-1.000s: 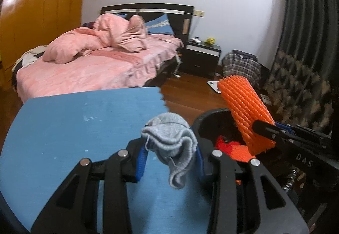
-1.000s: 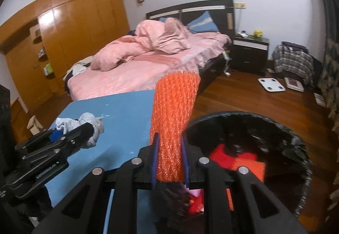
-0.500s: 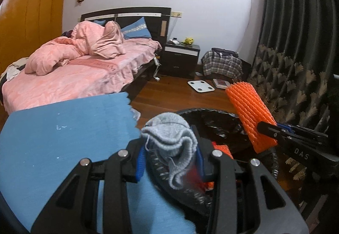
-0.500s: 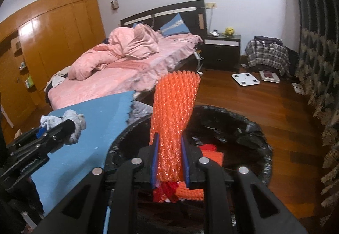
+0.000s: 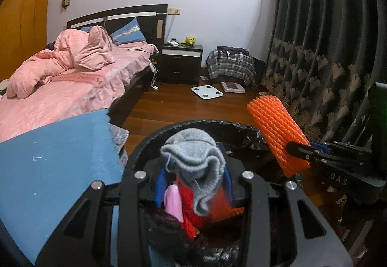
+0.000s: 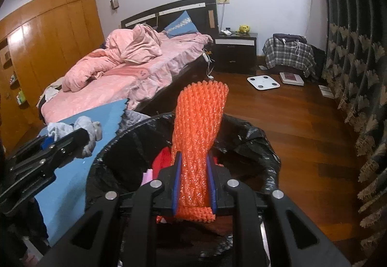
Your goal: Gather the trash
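My left gripper (image 5: 193, 181) is shut on a crumpled grey sock (image 5: 196, 160) and hangs over the black-lined trash bin (image 5: 217, 125). My right gripper (image 6: 193, 184) is shut on an orange foam net sleeve (image 6: 198, 126) that stands upright between its blue pads, over the same bin (image 6: 254, 143). Red, orange and pink trash (image 5: 193, 209) lies inside the bin. In the right wrist view the left gripper (image 6: 72, 143) with the sock (image 6: 84, 129) shows at the left; in the left wrist view the right gripper (image 5: 312, 150) with the orange sleeve (image 5: 278, 133) shows at the right.
A blue table top (image 5: 55, 158) lies left of the bin. Beyond it are a bed with pink bedding (image 5: 72, 83), a dark nightstand (image 5: 181, 61), a white scale (image 5: 206, 92) on the wooden floor, a plaid-covered item (image 5: 231, 63) and dark curtains (image 5: 326, 49) at the right.
Both grippers have moved right, off the blue table and over the bin, each still holding its item. The bin's inside with red and pink trash now lies under the left gripper.
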Action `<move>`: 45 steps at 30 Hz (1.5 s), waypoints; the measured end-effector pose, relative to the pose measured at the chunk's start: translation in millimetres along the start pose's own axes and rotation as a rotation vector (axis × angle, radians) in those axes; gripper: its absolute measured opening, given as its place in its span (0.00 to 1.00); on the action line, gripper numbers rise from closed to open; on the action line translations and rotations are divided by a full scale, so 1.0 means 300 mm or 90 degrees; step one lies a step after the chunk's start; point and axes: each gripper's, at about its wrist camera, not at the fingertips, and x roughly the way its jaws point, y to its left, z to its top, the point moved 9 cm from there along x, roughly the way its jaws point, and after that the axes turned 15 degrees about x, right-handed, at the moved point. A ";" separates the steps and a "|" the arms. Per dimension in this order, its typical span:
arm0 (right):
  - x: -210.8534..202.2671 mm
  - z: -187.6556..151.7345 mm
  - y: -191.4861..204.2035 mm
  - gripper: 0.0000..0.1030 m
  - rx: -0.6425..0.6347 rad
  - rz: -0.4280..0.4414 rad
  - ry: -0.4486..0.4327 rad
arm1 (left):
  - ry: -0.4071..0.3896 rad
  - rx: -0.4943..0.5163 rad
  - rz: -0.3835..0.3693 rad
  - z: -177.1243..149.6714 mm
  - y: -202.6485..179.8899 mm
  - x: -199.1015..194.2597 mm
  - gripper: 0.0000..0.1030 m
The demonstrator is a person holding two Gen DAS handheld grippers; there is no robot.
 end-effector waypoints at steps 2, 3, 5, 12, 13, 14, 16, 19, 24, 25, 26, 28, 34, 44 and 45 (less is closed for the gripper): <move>0.008 0.003 -0.013 0.18 0.000 -0.003 0.002 | 0.003 0.001 -0.006 0.003 -0.010 0.028 0.35; 0.014 0.004 -0.022 0.18 -0.001 -0.005 0.003 | 0.007 0.002 -0.011 0.002 -0.017 0.045 0.35; 0.021 0.006 -0.027 0.18 0.001 -0.006 0.004 | 0.013 0.002 -0.015 0.000 -0.024 0.065 0.35; 0.055 0.008 -0.061 0.18 0.004 -0.012 0.012 | 0.027 -0.002 -0.027 -0.004 -0.037 0.131 0.35; 0.062 0.008 -0.065 0.18 0.003 -0.013 0.014 | 0.030 -0.005 -0.029 -0.006 -0.038 0.143 0.35; 0.066 0.008 -0.066 0.18 0.003 -0.014 0.015 | 0.033 -0.007 -0.031 -0.007 -0.039 0.151 0.35; 0.080 0.007 -0.070 0.19 0.001 -0.016 0.019 | 0.039 -0.008 -0.035 -0.012 -0.041 0.168 0.35; 0.097 0.004 -0.076 0.19 0.002 -0.017 0.025 | 0.046 -0.010 -0.039 -0.020 -0.042 0.185 0.35; 0.128 -0.004 -0.097 0.23 0.013 -0.019 0.040 | 0.057 -0.024 -0.048 -0.035 -0.030 0.209 0.39; 0.136 -0.006 -0.100 0.24 0.012 -0.025 0.045 | 0.058 -0.026 -0.050 -0.035 -0.027 0.212 0.41; 0.142 -0.010 -0.105 0.26 0.011 -0.028 0.050 | 0.057 -0.033 -0.056 -0.036 -0.021 0.213 0.45; 0.155 -0.019 -0.113 0.32 0.011 -0.033 0.060 | 0.056 -0.049 -0.064 -0.036 -0.008 0.213 0.57; 0.152 -0.031 -0.123 0.48 0.014 -0.046 0.059 | 0.045 -0.069 -0.051 -0.029 0.037 0.188 0.66; 0.072 -0.011 -0.082 0.94 0.015 -0.032 0.042 | 0.050 -0.091 0.039 -0.045 0.187 0.043 0.90; 0.061 -0.010 -0.071 0.94 0.016 -0.028 0.042 | 0.053 -0.093 0.048 -0.048 0.202 0.031 0.91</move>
